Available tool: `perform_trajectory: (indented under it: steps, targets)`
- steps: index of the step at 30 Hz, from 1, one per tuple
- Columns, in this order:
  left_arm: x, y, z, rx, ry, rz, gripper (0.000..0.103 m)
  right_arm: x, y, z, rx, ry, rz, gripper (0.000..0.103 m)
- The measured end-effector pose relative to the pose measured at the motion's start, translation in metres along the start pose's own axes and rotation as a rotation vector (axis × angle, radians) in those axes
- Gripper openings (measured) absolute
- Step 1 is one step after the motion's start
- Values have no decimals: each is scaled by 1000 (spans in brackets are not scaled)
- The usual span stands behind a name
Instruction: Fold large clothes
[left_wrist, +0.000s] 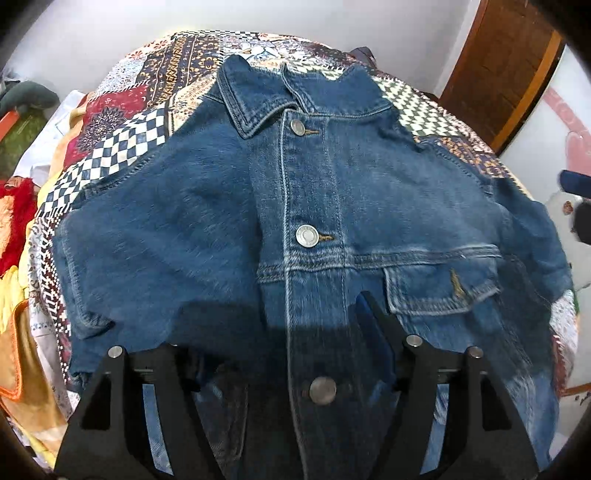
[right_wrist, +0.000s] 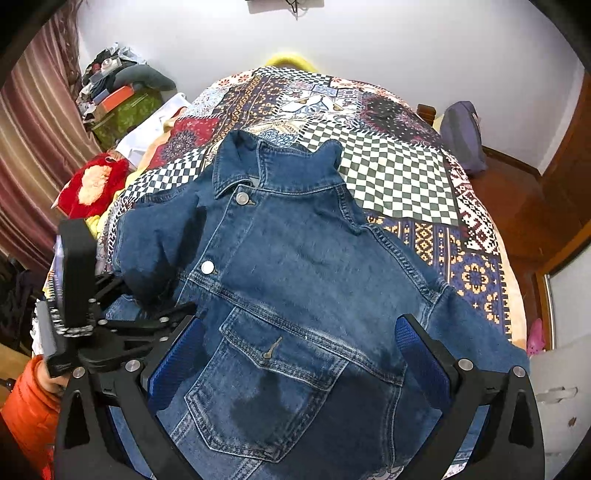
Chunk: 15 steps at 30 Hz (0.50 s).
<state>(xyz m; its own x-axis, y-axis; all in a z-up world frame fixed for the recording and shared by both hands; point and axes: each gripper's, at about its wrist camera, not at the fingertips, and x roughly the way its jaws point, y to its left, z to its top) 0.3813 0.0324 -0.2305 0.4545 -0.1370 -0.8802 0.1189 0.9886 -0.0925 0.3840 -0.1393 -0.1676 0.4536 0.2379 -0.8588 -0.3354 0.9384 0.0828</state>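
Denim fills both views: a blue jacket (left_wrist: 332, 206) lies front-up and buttoned on a bed under a patchwork bedspread (right_wrist: 399, 173), collar (right_wrist: 258, 166) toward the far wall and hem toward the person. Its long axis runs from hem to collar, straight away from both grippers, so each tool looks up the garment's length from the near end.

The left gripper (left_wrist: 288, 354) hovers over the button placket in the lower half, its jaws standing well apart with nothing between the pads; no fold of cloth is pinched, though how close they are to the denim cannot be told. The right gripper (right_wrist: 299, 354) hangs over the flap pocket (right_wrist: 273, 369), jaws wide as well and gripping nothing.

The left sleeve (left_wrist: 155, 236) appears already laid inward across the chest, while the right sleeve (right_wrist: 480, 332) trails outward toward the bed's edge. By my reading the right gripper is the nearer one to that loose sleeve, and the fold turns on bringing it across the long axis.

Only the right wrist view shows the left tool from outside, held by a hand in an orange sleeve (right_wrist: 29, 413), plus the full bedspread beyond the collar. Only the left wrist view shows the lowest button (left_wrist: 323, 391) between its own jaws.
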Motion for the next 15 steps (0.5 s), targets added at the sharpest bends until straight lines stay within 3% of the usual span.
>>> perform_trajectory:
  steps: [6,9,15]
  targets:
    - [-45,48,-9,-90,-67,-3,69,6,26,8,-58,-9,9,103]
    - [-68,84,-20,-136,-119,40,81,11,51,17,-115,-16,14,103]
    - [-88,146,-49,-232,-152,135,81,26,128,34,-286,-33,49,103]
